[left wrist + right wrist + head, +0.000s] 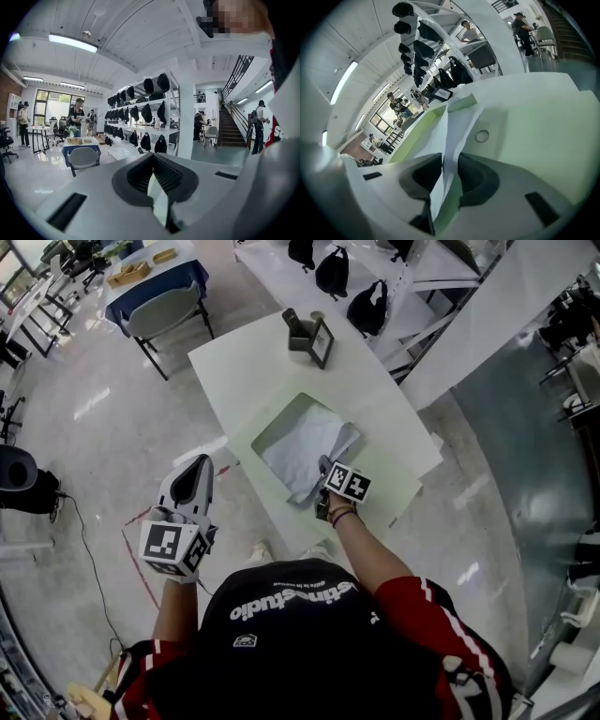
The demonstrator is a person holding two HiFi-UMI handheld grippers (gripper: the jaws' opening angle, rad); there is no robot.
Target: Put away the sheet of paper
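Right gripper (449, 174), jaws apart around the near edge of the sheet of paper (302, 451) lying in the green tray (255, 432); left gripper (199, 467) closed, empty. Apparently the release step; next, withdraw without dragging the sheet

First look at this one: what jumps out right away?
A rumpled white sheet of paper lies in the pale green tray on the white table, its near edge standing between the right gripper's parted jaws. The left gripper hangs off to the left, over the floor.
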